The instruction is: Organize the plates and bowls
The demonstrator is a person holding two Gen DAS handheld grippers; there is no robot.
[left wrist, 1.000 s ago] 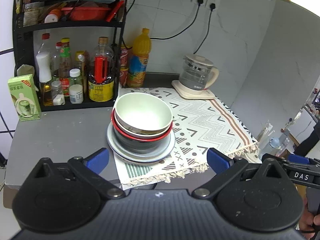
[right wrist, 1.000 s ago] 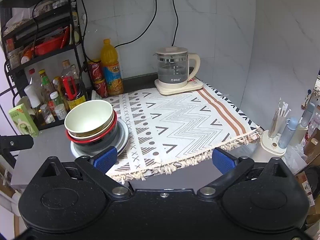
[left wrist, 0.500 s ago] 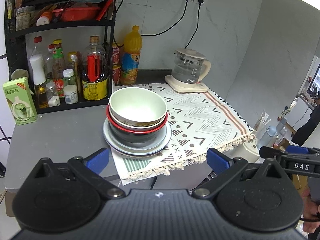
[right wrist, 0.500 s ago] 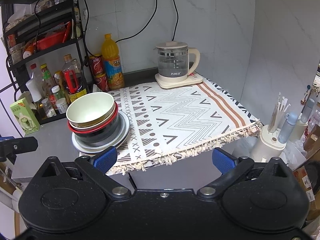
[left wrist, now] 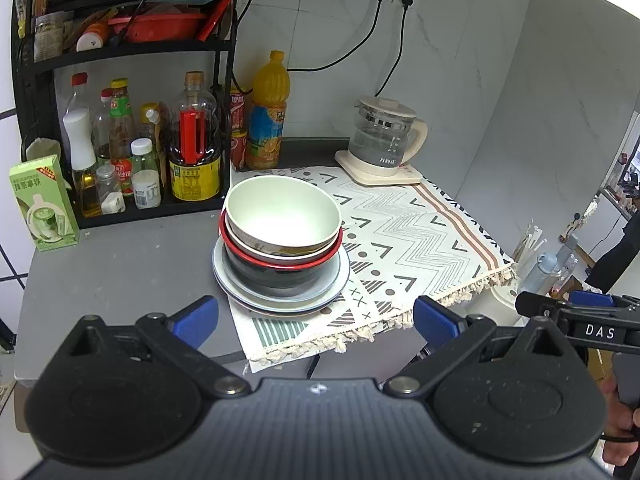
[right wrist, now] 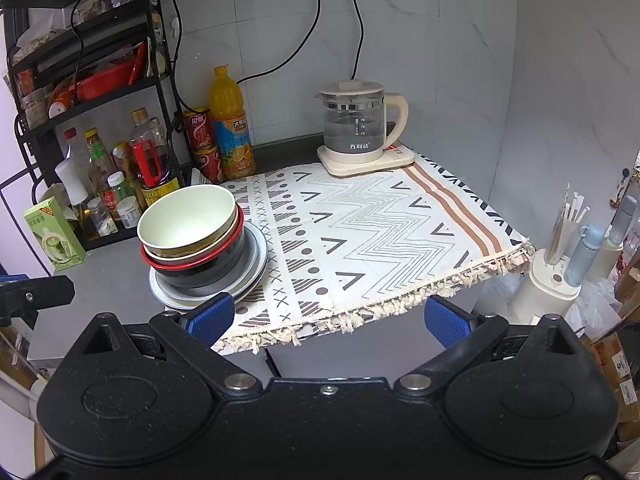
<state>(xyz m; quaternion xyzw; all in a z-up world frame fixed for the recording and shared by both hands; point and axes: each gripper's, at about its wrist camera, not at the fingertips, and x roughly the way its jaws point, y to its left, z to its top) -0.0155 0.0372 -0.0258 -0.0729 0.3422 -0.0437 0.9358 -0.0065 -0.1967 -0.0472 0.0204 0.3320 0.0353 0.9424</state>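
A pale green bowl [left wrist: 280, 212] nests in a red-rimmed black bowl [left wrist: 276, 270], which rests on stacked pale blue plates [left wrist: 338, 276]. The stack straddles the left edge of a patterned cloth [left wrist: 404, 224]. From the right wrist view the green bowl [right wrist: 186, 218], black bowl [right wrist: 208, 268] and plates [right wrist: 256, 256] lie left of centre. My left gripper [left wrist: 316, 318] hangs open in front of the counter, short of the stack, nothing between its blue pads. My right gripper [right wrist: 326, 316] is open too, off the counter's front edge, holding nothing.
A black rack [left wrist: 132, 128] of bottles stands behind the stack. An orange juice bottle [left wrist: 268, 116] and red cans sit beside it. A glass kettle [right wrist: 356, 128] occupies the cloth's far corner. A green carton [left wrist: 42, 204] stands at the left. A white utensil holder [right wrist: 556, 272] stands beyond the counter's right edge.
Both grippers have drifted slightly relative to the counter; the stack sits a little lower and nearer centre in the left view. The dishes have not moved, and both grippers stay open.
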